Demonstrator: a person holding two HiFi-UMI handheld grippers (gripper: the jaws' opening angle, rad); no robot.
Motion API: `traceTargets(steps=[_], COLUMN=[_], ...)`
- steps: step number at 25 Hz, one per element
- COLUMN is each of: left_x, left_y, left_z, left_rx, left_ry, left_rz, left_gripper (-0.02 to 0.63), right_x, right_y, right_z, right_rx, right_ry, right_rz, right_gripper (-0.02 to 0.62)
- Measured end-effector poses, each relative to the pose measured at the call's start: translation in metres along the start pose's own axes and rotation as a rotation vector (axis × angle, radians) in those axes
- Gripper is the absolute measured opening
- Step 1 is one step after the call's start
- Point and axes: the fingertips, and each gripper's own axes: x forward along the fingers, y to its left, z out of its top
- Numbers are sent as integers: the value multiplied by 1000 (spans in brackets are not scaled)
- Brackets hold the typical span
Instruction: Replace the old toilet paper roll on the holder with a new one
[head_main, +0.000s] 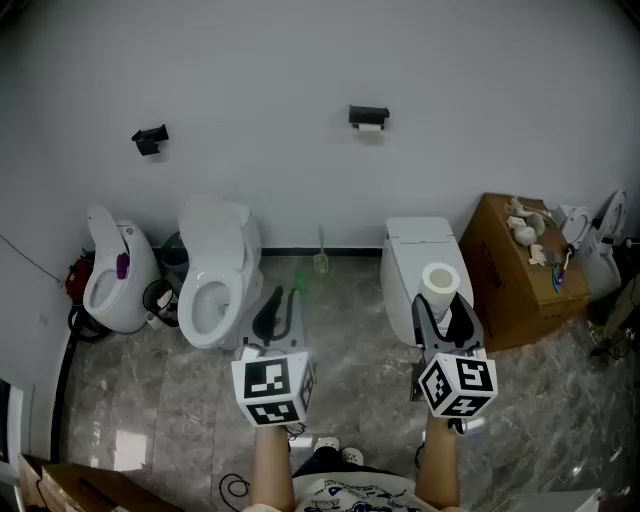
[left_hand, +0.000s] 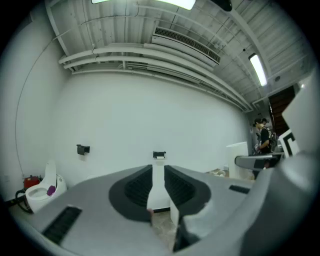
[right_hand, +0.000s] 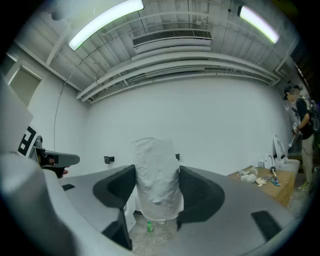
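On the white wall hangs a black holder (head_main: 368, 117) with a thin remnant of an old white roll under it; in the left gripper view the holder (left_hand: 159, 155) lies straight ahead between the jaws. A second black holder (head_main: 150, 138) hangs further left and carries no roll. My right gripper (head_main: 442, 306) is shut on a full white toilet paper roll (head_main: 440, 279), held upright and level; in its own view the roll (right_hand: 156, 180) fills the gap between the pads. My left gripper (head_main: 277, 306) is shut with nothing in it, level beside the right.
Two white toilets (head_main: 215, 275) (head_main: 115, 275) stand at the wall's foot on the left. A third toilet (head_main: 415, 255) stands below the right gripper. A cardboard box (head_main: 515, 270) with clutter on top is at the right. A green bottle (head_main: 299, 283) stands on the marble floor. A person (right_hand: 302, 120) stands at the far right.
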Motion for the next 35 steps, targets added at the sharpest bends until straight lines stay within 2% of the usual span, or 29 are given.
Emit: traceTargets(steps=[11, 23, 29, 32, 35], left_x=[6, 31, 47, 60, 78], left_y=[4, 29, 41, 41, 39], left_z=[3, 0, 0, -3, -2], left_rx=[7, -12, 27, 23, 50], left_ry=[-11, -35, -31, -22, -23], left_rz=[2, -4, 19, 9, 5], left_gripper=[74, 80, 120, 181, 206], right_x=[7, 36, 50, 61, 78], right_y=[1, 13, 14, 12, 6], right_z=[-2, -7, -12, -15, -17], right_rx=[-6, 20, 21, 20, 22], right_ry=[2, -22, -16, -12, -6], right_rz=[-6, -15, -26, -26, -29], right_gripper=[284, 284, 284, 284, 284])
